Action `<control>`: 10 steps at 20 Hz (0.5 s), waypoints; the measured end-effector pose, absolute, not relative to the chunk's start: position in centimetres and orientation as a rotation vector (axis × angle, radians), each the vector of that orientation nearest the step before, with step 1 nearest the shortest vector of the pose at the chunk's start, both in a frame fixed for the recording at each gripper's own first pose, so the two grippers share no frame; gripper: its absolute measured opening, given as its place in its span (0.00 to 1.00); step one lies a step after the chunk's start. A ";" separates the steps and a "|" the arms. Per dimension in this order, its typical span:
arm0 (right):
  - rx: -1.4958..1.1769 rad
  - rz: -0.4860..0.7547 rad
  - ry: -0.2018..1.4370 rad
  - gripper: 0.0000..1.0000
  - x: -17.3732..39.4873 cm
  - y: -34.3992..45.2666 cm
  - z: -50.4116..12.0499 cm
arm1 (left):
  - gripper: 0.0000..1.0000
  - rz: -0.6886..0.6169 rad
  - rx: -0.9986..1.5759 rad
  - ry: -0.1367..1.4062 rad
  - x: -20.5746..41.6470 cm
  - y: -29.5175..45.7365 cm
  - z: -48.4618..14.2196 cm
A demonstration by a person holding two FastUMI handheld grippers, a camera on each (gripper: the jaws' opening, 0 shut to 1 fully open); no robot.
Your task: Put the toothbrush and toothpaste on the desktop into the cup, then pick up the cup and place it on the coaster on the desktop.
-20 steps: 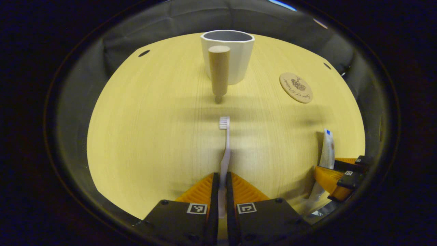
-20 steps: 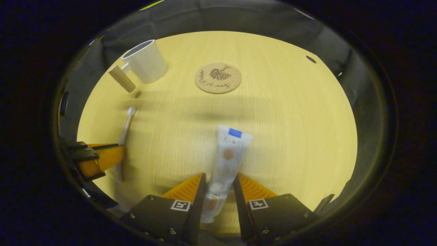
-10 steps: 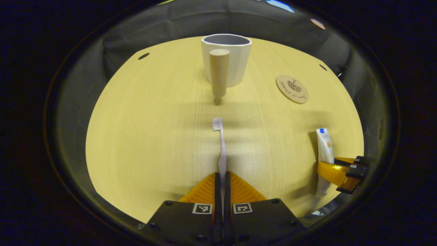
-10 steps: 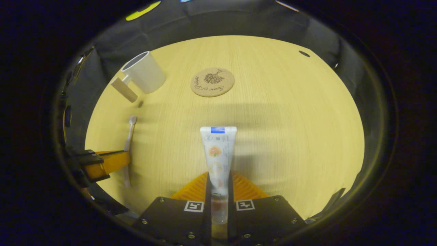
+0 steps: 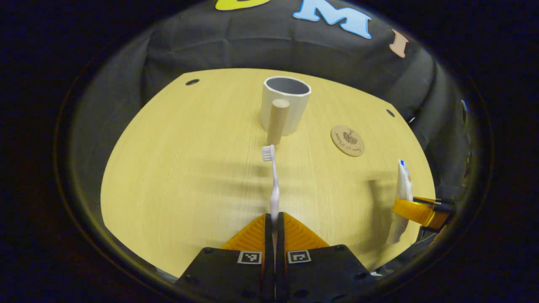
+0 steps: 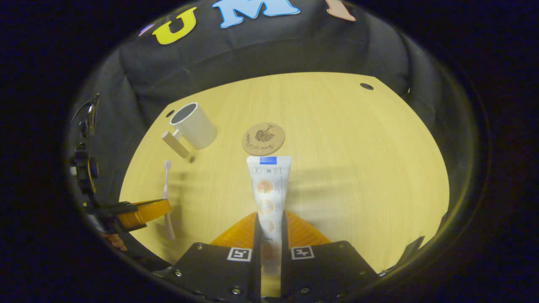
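Observation:
My left gripper [image 5: 274,219] is shut on the white toothbrush [image 5: 273,179], held above the wooden desktop [image 5: 181,168] with its bristles pointing ahead. Straight beyond stands the white cup [image 5: 286,103] with a wooden handle [image 5: 277,122]. My right gripper [image 6: 269,221] is shut on the toothpaste tube [image 6: 268,185], also lifted off the desk, blue-striped end forward. The round cork coaster [image 6: 263,139] lies just past the tube's tip, right of the cup [image 6: 193,125]. Each gripper appears at the edge of the other's view, the right gripper [image 5: 414,208] with the tube [image 5: 404,185], the left gripper [image 6: 145,210] with the toothbrush [image 6: 167,185].
The desktop has small round holes near its far corners [image 5: 192,82] [image 6: 366,86]. Black cloth wall [image 6: 261,50] hangs behind the desk's far edge. A dark stand or rig [image 6: 86,164] shows at the left of the right gripper view.
Both grippers closed on their objects and rose from the desktop, lifting toothbrush and toothpaste; the cup and coaster now look smaller and farther, and more of the back wall shows.

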State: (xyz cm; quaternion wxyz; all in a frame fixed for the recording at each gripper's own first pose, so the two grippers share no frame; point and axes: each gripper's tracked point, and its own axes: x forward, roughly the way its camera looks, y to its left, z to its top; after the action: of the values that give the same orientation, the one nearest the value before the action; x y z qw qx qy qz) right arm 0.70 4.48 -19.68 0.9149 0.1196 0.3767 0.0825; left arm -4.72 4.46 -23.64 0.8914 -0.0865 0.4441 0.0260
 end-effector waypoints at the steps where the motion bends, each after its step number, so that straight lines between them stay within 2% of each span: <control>1: 0.252 0.173 0.755 0.19 0.8 4.4 -19.1 | 0.08 0.054 -0.174 0.889 -4.5 4.5 -22.6; 10: 0.294 0.212 0.562 0.19 2.4 4.5 -14.0 | 0.07 0.031 -0.150 0.573 -1.1 5.1 -13.9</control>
State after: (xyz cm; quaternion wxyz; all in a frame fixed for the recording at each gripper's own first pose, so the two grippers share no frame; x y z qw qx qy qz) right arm 2.40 4.47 -14.01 0.9446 0.1445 0.2757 0.1042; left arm -1.10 5.08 -13.93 0.9563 -0.0738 0.2824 0.0155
